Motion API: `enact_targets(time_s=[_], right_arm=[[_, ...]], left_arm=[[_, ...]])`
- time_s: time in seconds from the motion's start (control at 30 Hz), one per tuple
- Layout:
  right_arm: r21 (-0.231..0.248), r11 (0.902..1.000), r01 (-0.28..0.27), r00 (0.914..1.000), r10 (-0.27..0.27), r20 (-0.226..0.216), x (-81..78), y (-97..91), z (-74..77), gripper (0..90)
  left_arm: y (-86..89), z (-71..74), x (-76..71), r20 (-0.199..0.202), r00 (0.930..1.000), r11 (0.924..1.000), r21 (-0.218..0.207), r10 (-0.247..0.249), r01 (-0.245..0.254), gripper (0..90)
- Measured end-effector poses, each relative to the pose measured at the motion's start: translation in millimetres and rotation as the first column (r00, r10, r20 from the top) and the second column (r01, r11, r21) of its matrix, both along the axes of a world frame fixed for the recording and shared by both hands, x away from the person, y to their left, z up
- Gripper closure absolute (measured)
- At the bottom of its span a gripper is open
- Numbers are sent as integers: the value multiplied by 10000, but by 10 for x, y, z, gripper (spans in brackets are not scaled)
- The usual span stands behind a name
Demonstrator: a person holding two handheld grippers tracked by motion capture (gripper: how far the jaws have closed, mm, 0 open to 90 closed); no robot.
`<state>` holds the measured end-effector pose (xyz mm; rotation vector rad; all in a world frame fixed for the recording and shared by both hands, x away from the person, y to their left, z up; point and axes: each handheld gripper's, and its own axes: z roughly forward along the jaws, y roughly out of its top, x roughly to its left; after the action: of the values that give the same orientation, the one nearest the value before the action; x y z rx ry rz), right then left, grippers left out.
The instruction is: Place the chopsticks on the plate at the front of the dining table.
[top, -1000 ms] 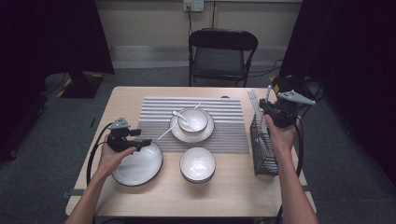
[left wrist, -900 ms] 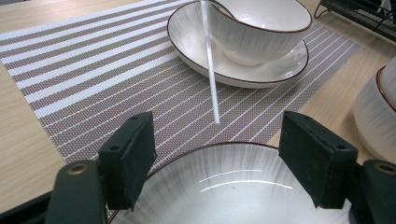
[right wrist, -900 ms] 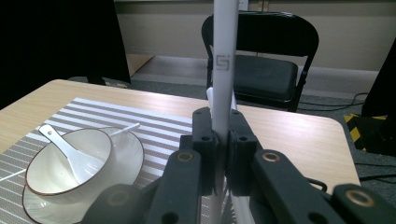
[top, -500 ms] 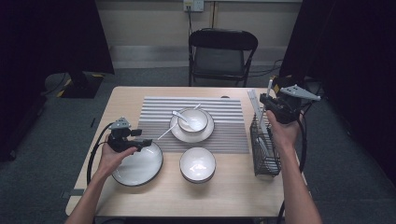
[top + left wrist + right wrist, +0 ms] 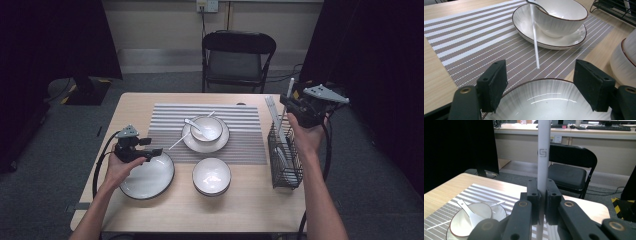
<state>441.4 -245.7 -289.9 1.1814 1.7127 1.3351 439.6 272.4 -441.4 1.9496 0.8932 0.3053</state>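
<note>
My right gripper (image 5: 288, 106) is shut on a white chopstick (image 5: 286, 100), held upright above the black wire rack (image 5: 286, 162) at the table's right edge. In the right gripper view the chopstick (image 5: 543, 150) runs straight up between the closed jaws of this gripper (image 5: 541, 203). My left gripper (image 5: 151, 146) stands open at the far rim of a wide white plate (image 5: 147, 179) at the front left. The left gripper view shows its jaws on either side of that plate's rim (image 5: 549, 82), apart from it. A second white chopstick (image 5: 534, 37) lies on the striped mat (image 5: 469, 37), leaning on a saucer.
A white bowl (image 5: 207, 127) with a spoon (image 5: 192, 124) sits on a saucer mid-mat. A smaller bowl stack (image 5: 211, 176) stands in front of it. More white utensils sit in the rack. A black folding chair (image 5: 237, 55) stands behind the table.
My right gripper has risen a little with the chopstick, drawing it higher above the rack. The left gripper has stayed at the plate.
</note>
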Motion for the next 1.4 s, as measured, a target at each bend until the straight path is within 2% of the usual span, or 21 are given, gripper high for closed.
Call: enact_targets(time_s=[0.23,0.37,0.63,0.7,0.77,0.87,0.93,1.07,1.17,1.3,1.4], right_arm=[[61,9998,198,9995,-199,235,-24,-26,123,849],[61,9997,227,9992,-229,337,-44,-21,196,850],[89,10000,3,9985,-8,553,-72,62,309,849],[222,9996,-177,9980,163,613,-83,97,333,850],[134,9993,-360,9971,350,673,-97,164,360,849],[177,9987,-483,9968,471,643,-89,216,368,849],[470,9969,-624,9968,599,535,-79,231,361,849],[615,9951,-772,9962,745,443,-59,272,328,849],[665,9935,-920,9952,895,402,-51,313,302,849],[643,9914,-1136,9931,1114,370,-40,386,284,849],[666,9883,-1370,9903,1350,343,-27,479,274,849]], left_arm=[[3,15,-2,57,10000,9999,122,12,-13,271],[-13,23,-1,52,10000,10000,2,20,-20,271],[-23,37,-5,85,10000,10000,24,2,-2,286],[-19,38,-5,96,10000,10000,-15,12,-12,286],[-20,45,-7,151,9999,10000,10,-9,9,280],[-23,55,-16,179,9997,9998,-78,-172,174,258],[-26,65,-23,232,9995,9997,-145,-203,206,249],[-33,75,-22,262,9994,9996,-132,-244,247,246],[-44,86,-26,318,9990,9994,-115,-308,311,240],[-53,103,-38,248,9989,9984,-373,-404,413,199],[-73,124,-53,365,9983,9984,-330,-445,457,192]])
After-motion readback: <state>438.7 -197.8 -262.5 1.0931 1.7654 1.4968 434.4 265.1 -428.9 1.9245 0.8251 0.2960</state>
